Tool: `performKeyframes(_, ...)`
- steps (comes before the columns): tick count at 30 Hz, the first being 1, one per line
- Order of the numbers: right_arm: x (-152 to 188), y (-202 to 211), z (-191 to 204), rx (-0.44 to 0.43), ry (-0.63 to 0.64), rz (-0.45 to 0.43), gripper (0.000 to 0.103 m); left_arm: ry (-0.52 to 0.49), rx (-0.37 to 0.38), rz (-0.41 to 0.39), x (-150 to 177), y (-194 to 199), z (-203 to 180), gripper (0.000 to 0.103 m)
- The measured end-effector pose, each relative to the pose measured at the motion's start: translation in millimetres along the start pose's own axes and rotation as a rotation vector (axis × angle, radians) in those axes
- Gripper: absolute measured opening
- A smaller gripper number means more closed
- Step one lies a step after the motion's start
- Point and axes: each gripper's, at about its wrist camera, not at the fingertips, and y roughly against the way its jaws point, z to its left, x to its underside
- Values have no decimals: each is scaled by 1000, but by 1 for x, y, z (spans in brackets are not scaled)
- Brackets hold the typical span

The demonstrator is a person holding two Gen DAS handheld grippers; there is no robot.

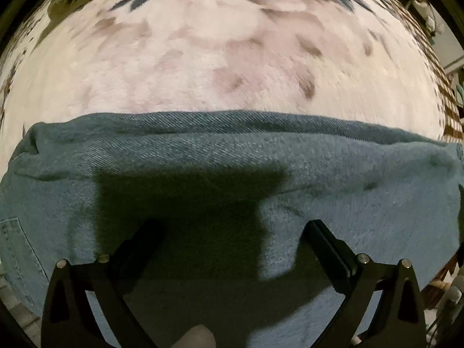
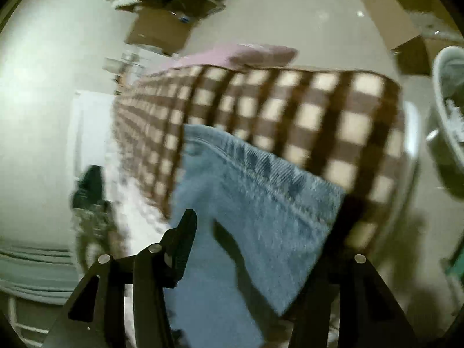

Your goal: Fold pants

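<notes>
Denim filled the lower half of the left wrist view: the pants [image 1: 220,162] lay spread across a plush white blanket [image 1: 203,58] printed with muted grey and dark blue leaves, their far folded edge running straight across the picture. A stitched pocket seam showed at the lower left of the cloth. The left gripper [image 1: 232,232] stood above the fabric with its two black fingers spread wide and nothing between them, throwing a broad dark shadow onto the denim beneath.

The right wrist view was blurred. There the pants [image 2: 261,197] reached toward the blanket's brown-and-cream checked border [image 2: 304,110], and a double-stitched seam ran diagonally over the pale blue cloth; that end of the denim lay over the checked edge, near the bed's corner. The right gripper [image 2: 261,226] had its fingers parted as well, the left finger [image 2: 182,240] beside the denim's left edge and the other one hard to make out in shadow at the right; no fabric was clearly pinched between them. Beyond the bed, a pale floor [image 2: 43,87] carried cardboard boxes [image 2: 159,29] at the far side, and a light-coloured round basin [image 2: 446,121] sat at the right edge.
</notes>
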Motion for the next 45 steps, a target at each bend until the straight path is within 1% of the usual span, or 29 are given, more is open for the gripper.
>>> performKeyframes(1,1,-3,4,-8,12,-6,45,0,0,4,0,0,0,103)
performKeyframes(2,1,-7,7,9,25,-4,22,0,3,10,0,1,1,103)
performKeyframes(3,2,-13,10,40,39,0,15,4,9,17,0,2,1,103)
performKeyframes(4,4,-16,14,71,49,-10,14,9,21,24,0,5,3,103)
performKeyframes(7,11,-12,36,91,88,-46,11,68,70,8,3,24,18,103)
performKeyframes(11,37,19,78,62,193,-85,11,126,90,-43,15,59,43,103)
performKeyframes(13,50,31,101,45,242,-92,11,155,101,-64,25,79,59,103)
performKeyframes(17,90,49,154,24,376,-87,11,219,118,-100,48,112,98,103)
performKeyframes(19,117,51,182,15,459,-76,11,247,123,-111,59,121,118,103)
performKeyframes(21,142,54,196,6,517,-55,11,273,120,-115,69,122,139,103)
performKeyframes(22,164,50,208,4,564,-36,11,290,121,-112,74,121,151,103)
performKeyframes(25,221,26,231,10,673,25,11,339,107,-99,88,116,181,103)
performKeyframes(27,266,-1,240,30,746,86,11,371,98,-85,98,110,202,103)
performKeyframes(28,295,-19,242,43,784,129,11,387,88,-76,103,107,213,103)
performKeyframes(30,337,-46,241,71,853,185,11,406,71,-66,112,104,234,103)
performKeyframes(31,363,-64,238,91,886,224,11,409,60,-65,116,103,242,103)
performKeyframes(33,400,-89,230,122,930,287,10,418,39,-68,122,102,256,103)
performKeyframes(36,448,-118,220,172,1025,338,11,440,18,-63,129,98,276,103)
performKeyframes(39,487,-135,213,207,1092,386,11,471,12,-52,134,94,292,103)
performKeyframes(40,500,-141,213,227,1115,410,15,488,13,-48,135,92,298,103)
performKeyframes(42,526,-153,211,293,1155,470,26,510,22,-47,135,92,305,103)
performKeyframes(43,531,-159,210,295,1142,513,37,513,24,-50,134,93,307,103)
performKeyframes(44,531,-159,211,267,1115,552,53,513,27,-55,132,95,308,103)
performKeyframes(45,528,-158,212,230,1081,598,60,512,31,-59,131,96,308,103)
